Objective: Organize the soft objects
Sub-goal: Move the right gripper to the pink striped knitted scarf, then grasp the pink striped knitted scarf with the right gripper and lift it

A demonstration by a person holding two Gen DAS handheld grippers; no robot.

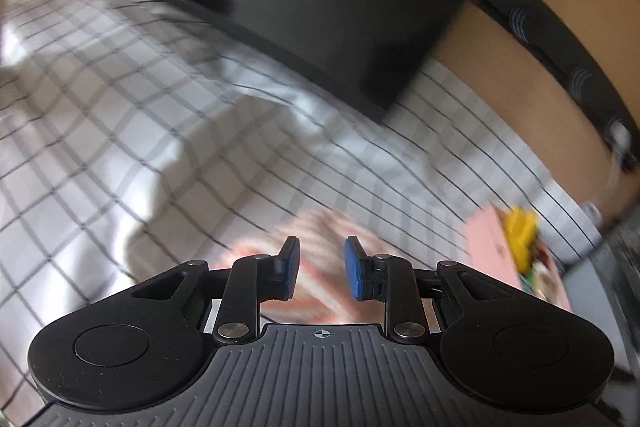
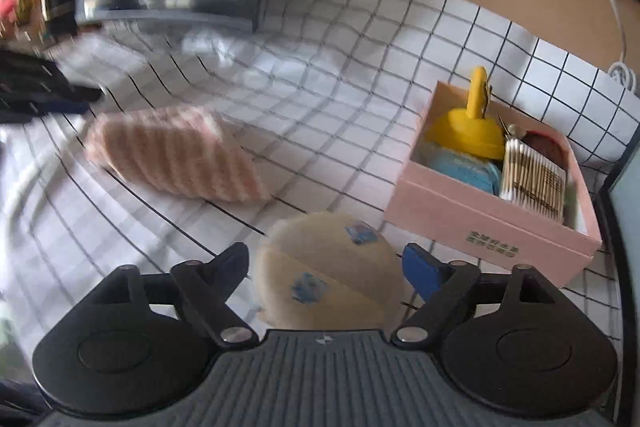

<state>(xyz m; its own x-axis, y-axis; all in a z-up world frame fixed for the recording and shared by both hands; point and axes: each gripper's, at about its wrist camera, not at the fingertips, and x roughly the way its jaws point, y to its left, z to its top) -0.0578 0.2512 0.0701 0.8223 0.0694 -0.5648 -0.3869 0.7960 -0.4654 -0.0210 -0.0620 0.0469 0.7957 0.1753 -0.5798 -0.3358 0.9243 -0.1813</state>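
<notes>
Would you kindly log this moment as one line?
left gripper: open over striped towel | right gripper: open around beige puff | pink box: beside puff

A white black-gridded tablecloth [image 2: 360,39] carries a pink cardboard box [image 2: 492,223] near its right edge, holding a yellow plastic clip [image 2: 472,123] and a cotton-swab pack [image 2: 534,179], with a white cable [image 2: 612,3] behind.

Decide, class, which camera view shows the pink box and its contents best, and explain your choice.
The right wrist view. There the pink box sits whole and fairly sharp, open, with a yellow object and cotton swabs inside. The left wrist view catches it only at the right edge, motion-blurred, mostly one pink side and a yellow smear.
</notes>
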